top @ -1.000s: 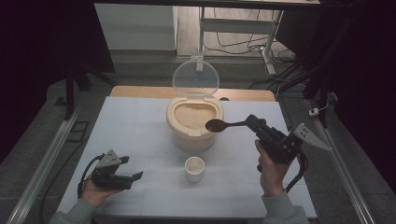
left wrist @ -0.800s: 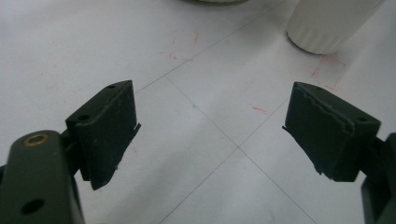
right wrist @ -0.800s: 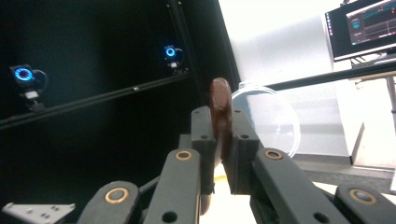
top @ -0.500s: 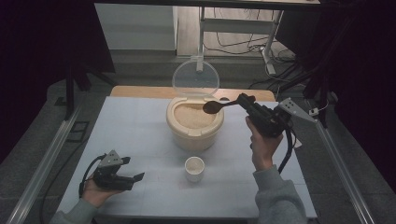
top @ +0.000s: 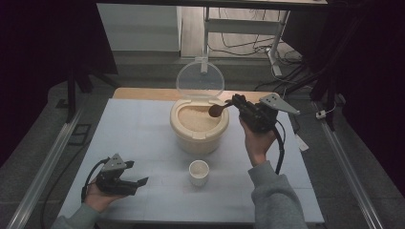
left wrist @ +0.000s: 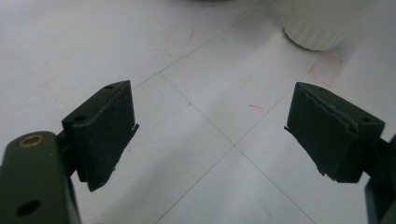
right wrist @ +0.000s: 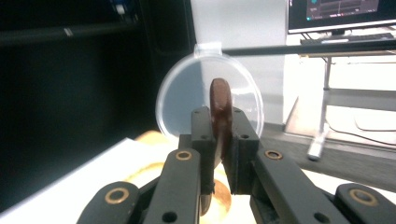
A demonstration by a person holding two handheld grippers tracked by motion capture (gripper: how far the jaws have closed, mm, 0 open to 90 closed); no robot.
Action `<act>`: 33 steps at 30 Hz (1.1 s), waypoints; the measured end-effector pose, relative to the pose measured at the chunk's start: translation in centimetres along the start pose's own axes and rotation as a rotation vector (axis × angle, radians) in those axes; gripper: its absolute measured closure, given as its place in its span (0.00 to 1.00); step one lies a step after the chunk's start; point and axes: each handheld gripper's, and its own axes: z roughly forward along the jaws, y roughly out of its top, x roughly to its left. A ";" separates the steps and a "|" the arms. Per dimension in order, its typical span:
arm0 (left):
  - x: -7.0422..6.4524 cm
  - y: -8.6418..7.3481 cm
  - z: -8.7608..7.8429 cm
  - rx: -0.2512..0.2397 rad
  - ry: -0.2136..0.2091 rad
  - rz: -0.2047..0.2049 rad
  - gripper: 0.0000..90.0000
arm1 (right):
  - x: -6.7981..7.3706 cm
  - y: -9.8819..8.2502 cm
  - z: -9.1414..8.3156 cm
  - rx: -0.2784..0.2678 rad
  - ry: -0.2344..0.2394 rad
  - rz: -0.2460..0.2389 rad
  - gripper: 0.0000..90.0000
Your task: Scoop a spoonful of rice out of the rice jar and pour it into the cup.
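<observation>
right gripper view puts us right behind the right gripper (right wrist: 219, 140), its jaws clamped on the handle of a brown wooden spoon (right wrist: 219, 100) that stands edge-on between the pads, with the clear round lid (right wrist: 182, 100) upright behind it. in the high view that same right gripper (top: 239, 102) now sits at the far right side of the cream rice container (top: 198, 126), spoon bowl (top: 216, 110) hanging just over the rice at the rim — a second ago we had it nearer us and lower on the right, so the hand has carried the spoon away from us and in over the open tub. we read that as lining up for a scoop; the bowl looks empty and not yet dipped.

the left gripper (top: 126, 180) rests on the white table (top: 143, 124) at the near left, unmoved, jaws wide apart with nothing between them — the left gripper view shows bare table between its pads (left wrist: 105, 126).

the small white cup (top: 199, 171) stands in front of the container, apart from it, likely where the rice goes.
</observation>
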 end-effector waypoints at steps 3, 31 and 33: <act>0.1 0.0 0.0 0.000 0.000 -0.003 0.17 | 0.3 -0.5 0.7 0.024 -0.032 -0.044 0.93; -0.1 0.0 0.1 0.003 -0.006 0.003 0.17 | -0.3 -4.4 3.5 0.084 -0.017 0.207 0.92; -0.1 0.0 0.1 0.002 -0.007 0.004 0.17 | -0.6 -4.5 3.4 0.085 -0.018 0.239 0.92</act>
